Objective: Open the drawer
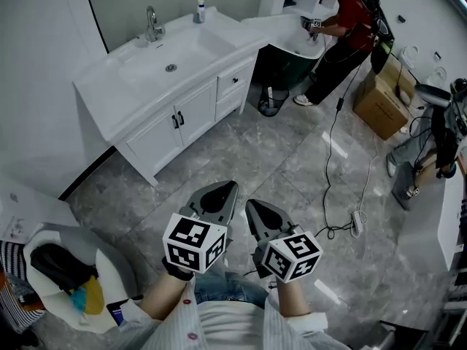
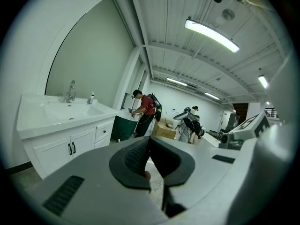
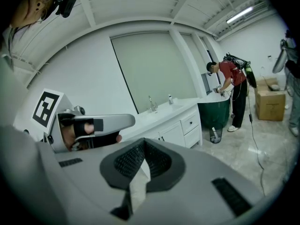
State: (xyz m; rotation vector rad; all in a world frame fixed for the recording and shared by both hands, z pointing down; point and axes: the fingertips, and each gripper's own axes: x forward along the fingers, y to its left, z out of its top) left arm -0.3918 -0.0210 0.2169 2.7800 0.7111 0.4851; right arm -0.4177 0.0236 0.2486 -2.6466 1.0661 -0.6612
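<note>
A white vanity (image 1: 109,104) with a sink stands at the far left wall. On its right end are two stacked drawers, and the upper drawer (image 1: 235,81) has a small dark knob. The same drawers (image 2: 103,132) show in the left gripper view and, further off, the drawers (image 3: 190,123) in the right gripper view. My left gripper (image 1: 222,189) and right gripper (image 1: 255,205) hang side by side over the grey floor, well short of the vanity. Both are shut with nothing between them. The left gripper (image 2: 149,140) and right gripper (image 3: 143,142) point toward the vanity.
Two cabinet doors (image 1: 176,120) with black handles sit left of the drawers. A waste bin (image 1: 270,102) stands beside the vanity. A person in a red shirt (image 1: 343,28) bends over a dark green basin. A cardboard box (image 1: 379,104) and a cable with power strip (image 1: 357,223) lie to the right.
</note>
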